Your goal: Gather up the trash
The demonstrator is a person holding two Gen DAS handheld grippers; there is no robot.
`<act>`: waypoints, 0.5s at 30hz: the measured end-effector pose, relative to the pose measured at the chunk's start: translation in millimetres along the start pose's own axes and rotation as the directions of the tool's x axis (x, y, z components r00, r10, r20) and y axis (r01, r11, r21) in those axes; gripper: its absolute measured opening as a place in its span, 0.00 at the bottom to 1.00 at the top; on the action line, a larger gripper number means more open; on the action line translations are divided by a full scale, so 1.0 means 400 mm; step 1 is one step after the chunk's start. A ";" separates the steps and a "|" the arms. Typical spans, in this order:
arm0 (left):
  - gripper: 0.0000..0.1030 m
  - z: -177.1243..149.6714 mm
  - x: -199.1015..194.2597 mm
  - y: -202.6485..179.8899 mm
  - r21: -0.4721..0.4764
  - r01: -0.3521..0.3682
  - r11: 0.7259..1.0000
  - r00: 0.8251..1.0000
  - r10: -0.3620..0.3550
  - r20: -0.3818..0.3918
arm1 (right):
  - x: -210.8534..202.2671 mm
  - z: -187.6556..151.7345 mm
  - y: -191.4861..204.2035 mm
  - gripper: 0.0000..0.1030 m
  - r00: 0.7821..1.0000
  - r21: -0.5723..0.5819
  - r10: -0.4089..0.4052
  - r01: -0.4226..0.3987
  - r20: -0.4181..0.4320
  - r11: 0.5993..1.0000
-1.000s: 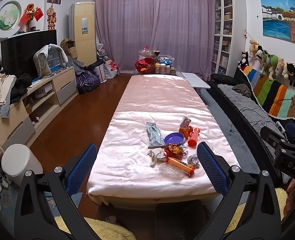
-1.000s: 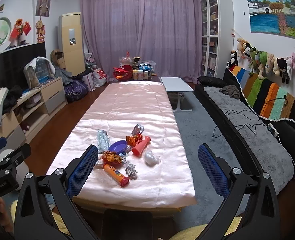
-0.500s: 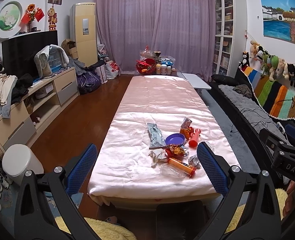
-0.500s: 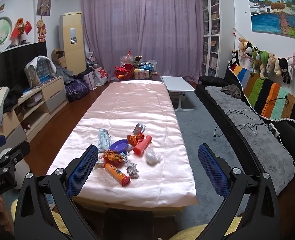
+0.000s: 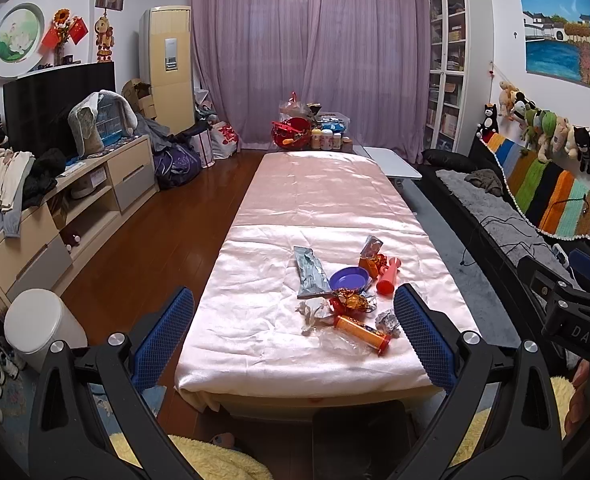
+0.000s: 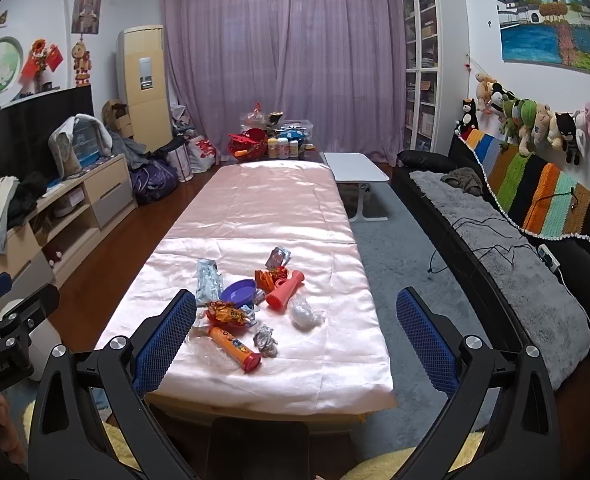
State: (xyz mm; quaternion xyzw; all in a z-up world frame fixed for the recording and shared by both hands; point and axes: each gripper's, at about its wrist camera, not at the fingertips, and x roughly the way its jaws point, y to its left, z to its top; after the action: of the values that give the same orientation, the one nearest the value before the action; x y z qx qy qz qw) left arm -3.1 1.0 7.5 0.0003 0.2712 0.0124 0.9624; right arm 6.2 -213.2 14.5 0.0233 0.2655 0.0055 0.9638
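Trash lies in a cluster on the near end of a long table under a pink cloth (image 5: 255, 340): an orange tube (image 5: 361, 334), a silver wrapper (image 5: 310, 271), a purple dish (image 5: 349, 279), a red-gold wrapper (image 5: 351, 302), a coral bottle (image 5: 389, 276), crumpled foil (image 5: 387, 320) and white paper (image 5: 313, 312). The right wrist view shows the orange tube (image 6: 235, 348), foil ball (image 6: 266, 340) and a clear plastic wad (image 6: 305, 312). My left gripper (image 5: 293, 340) and right gripper (image 6: 295, 344) are open and empty, short of the table's near edge.
A white bin (image 5: 43, 328) stands on the wood floor at the left. A cabinet with clothes (image 5: 55, 208) lines the left wall. A black sofa (image 6: 515, 272) and grey rug (image 6: 399, 264) are on the right. A small white table (image 6: 355, 168) stands beyond.
Both views have shifted slightly; the table and trash appear a little nearer. Both grippers stay open and empty.
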 end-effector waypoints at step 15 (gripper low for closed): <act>0.92 0.004 -0.002 0.000 0.000 0.000 1.000 1.000 0.000 0.000 | 0.001 -0.001 -0.007 0.97 1.000 0.001 0.000 0.000 -0.001 1.000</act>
State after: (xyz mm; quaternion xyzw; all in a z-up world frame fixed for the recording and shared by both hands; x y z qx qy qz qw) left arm -2.9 0.8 9.2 0.0005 0.2710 0.0126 0.9625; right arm 6.4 -215.8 13.7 0.0239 0.2659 0.0054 0.9637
